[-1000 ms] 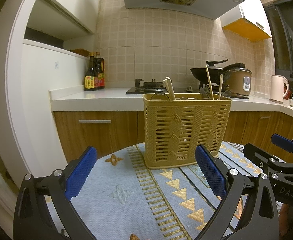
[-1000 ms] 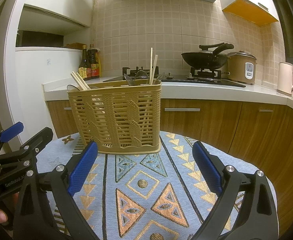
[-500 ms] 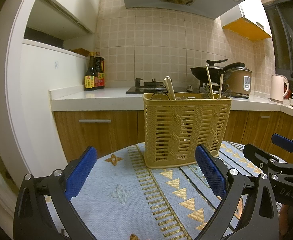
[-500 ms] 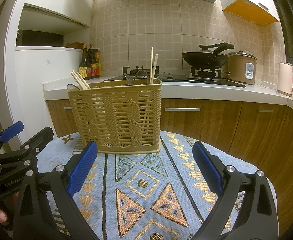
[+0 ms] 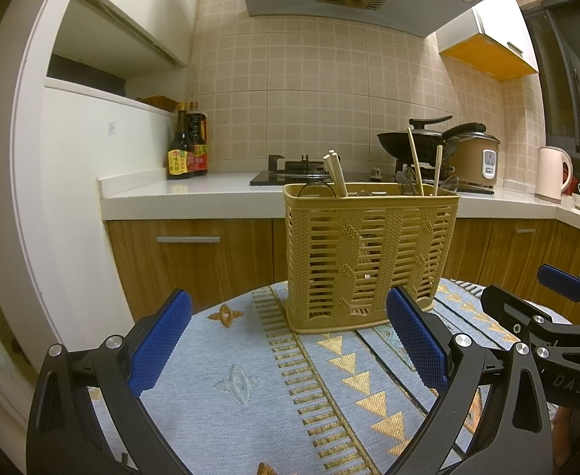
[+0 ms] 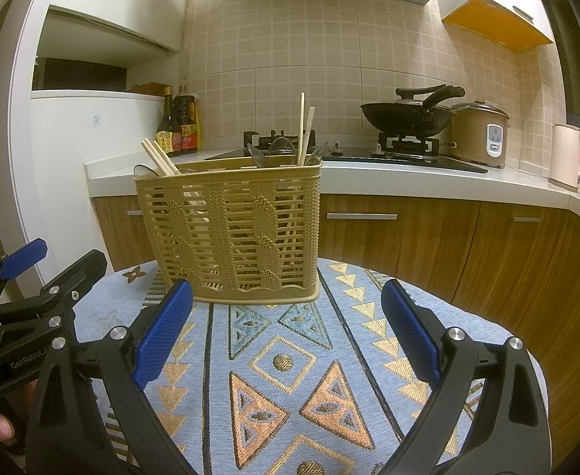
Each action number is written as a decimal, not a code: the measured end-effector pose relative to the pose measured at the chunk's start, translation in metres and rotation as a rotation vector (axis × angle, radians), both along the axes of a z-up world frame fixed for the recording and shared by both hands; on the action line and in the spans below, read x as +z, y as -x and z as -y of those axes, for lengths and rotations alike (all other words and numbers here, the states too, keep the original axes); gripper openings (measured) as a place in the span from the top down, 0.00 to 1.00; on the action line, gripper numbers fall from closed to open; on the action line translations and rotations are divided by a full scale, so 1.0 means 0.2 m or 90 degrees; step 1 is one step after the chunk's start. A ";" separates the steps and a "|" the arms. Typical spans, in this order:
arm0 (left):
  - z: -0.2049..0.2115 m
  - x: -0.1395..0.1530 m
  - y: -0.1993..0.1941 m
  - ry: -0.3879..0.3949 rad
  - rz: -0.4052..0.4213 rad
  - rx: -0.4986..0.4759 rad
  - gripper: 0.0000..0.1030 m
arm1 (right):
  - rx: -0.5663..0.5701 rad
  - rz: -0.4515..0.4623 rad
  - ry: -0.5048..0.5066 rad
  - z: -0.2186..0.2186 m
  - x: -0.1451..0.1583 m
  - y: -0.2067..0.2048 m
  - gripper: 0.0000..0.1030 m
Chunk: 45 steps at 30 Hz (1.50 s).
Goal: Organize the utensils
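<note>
A tan slatted utensil basket (image 5: 369, 257) stands upright on the patterned tablecloth (image 5: 250, 388); it also shows in the right wrist view (image 6: 234, 229). Wooden chopsticks (image 6: 303, 130) and spoon bowls stick out of its top, with more chopsticks (image 5: 336, 174) leaning at its left end. My left gripper (image 5: 288, 336) is open and empty, just in front of the basket. My right gripper (image 6: 286, 324) is open and empty, also short of the basket. Each gripper shows at the edge of the other's view.
The round table edge (image 6: 519, 336) drops off toward wooden cabinets (image 6: 428, 237). Behind is a counter with sauce bottles (image 5: 187, 150), a wok (image 6: 408, 116) on the stove, a rice cooker (image 6: 482, 134) and a kettle (image 6: 569, 158).
</note>
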<state>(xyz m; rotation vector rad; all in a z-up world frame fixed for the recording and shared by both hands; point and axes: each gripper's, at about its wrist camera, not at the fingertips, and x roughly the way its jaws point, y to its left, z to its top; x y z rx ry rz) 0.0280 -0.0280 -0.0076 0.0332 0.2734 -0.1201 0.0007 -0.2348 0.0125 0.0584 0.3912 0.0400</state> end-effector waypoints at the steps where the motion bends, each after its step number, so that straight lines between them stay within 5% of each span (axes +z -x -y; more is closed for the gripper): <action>1: 0.00 0.00 0.00 0.000 -0.001 0.000 0.07 | 0.000 0.000 0.000 0.00 0.00 0.00 0.11; 45: -0.03 0.02 -0.02 0.010 0.001 -0.002 0.07 | 0.006 -0.001 0.006 0.00 -0.01 -0.01 0.11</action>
